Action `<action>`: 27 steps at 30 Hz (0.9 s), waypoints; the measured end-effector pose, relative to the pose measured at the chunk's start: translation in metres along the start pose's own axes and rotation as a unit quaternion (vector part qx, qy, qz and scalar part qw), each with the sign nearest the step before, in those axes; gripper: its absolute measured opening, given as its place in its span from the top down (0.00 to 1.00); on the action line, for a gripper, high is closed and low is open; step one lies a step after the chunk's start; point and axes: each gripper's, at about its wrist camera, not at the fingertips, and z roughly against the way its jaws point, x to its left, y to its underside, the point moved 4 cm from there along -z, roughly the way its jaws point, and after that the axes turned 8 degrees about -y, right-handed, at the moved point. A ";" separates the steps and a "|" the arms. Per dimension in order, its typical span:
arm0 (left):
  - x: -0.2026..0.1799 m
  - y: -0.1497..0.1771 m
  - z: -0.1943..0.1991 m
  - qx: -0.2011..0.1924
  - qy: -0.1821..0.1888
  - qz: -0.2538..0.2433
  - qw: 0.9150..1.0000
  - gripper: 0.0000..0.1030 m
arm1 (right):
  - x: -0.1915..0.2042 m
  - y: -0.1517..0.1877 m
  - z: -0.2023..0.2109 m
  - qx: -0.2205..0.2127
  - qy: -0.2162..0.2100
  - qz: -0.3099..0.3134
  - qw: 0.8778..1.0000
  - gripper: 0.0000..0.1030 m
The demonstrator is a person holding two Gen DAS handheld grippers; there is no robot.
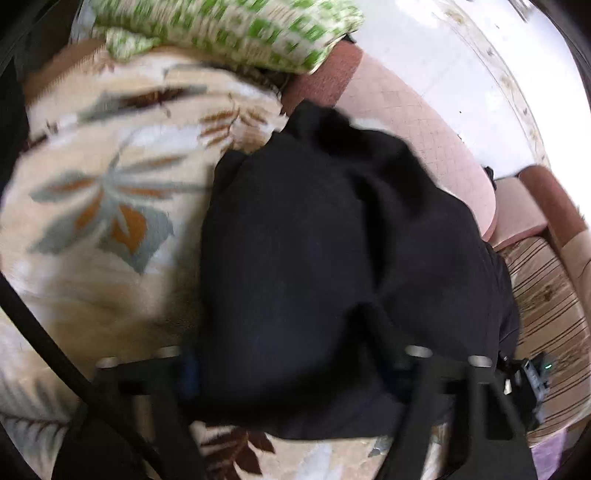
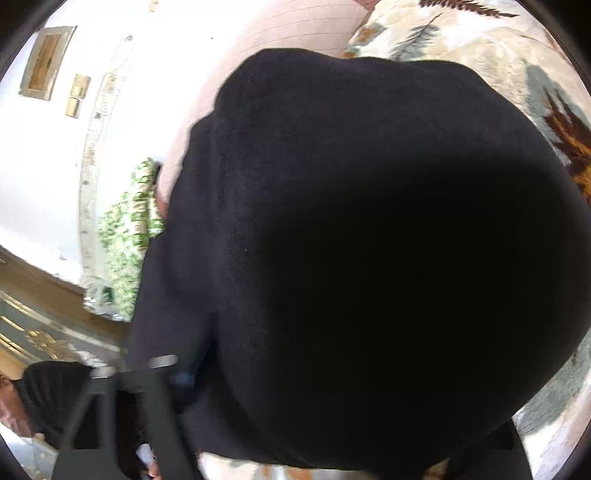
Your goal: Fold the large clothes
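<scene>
A large black garment [image 1: 332,258] lies bunched on a cream blanket with a leaf pattern [image 1: 103,192]. My left gripper [image 1: 295,373] is over its near edge, and the cloth drapes between and over the fingers [image 1: 417,369], hiding the tips. In the right wrist view the same black garment [image 2: 351,240] fills most of the frame. My right gripper [image 2: 295,373] is buried under the cloth; only its left finger [image 2: 162,376] shows. Both seem to grip the cloth, but the jaws are hidden.
A green and white patterned pillow [image 1: 229,29] lies at the far end of the blanket. A pink quilted edge [image 1: 417,122] borders a white wall [image 1: 461,55]. A striped cushion [image 1: 546,302] sits at right. A person's head [image 2: 26,398] shows at lower left.
</scene>
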 end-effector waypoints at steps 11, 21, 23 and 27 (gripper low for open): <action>0.006 0.030 0.095 -0.020 -0.004 -0.019 1.000 0.79 | 0.063 0.034 0.064 0.028 -0.050 0.066 0.996 0.60; 0.042 0.039 0.140 -0.097 -0.069 -0.025 0.993 0.34 | 0.015 0.055 0.107 0.110 0.037 0.028 0.993 0.36; 0.045 0.033 0.153 -0.134 -0.074 -0.018 0.988 0.27 | 0.014 0.056 0.131 0.093 0.042 0.042 0.994 0.36; 0.042 0.021 0.146 -0.127 -0.059 -0.012 0.990 0.26 | 0.018 0.038 0.165 0.005 0.117 0.086 0.989 0.35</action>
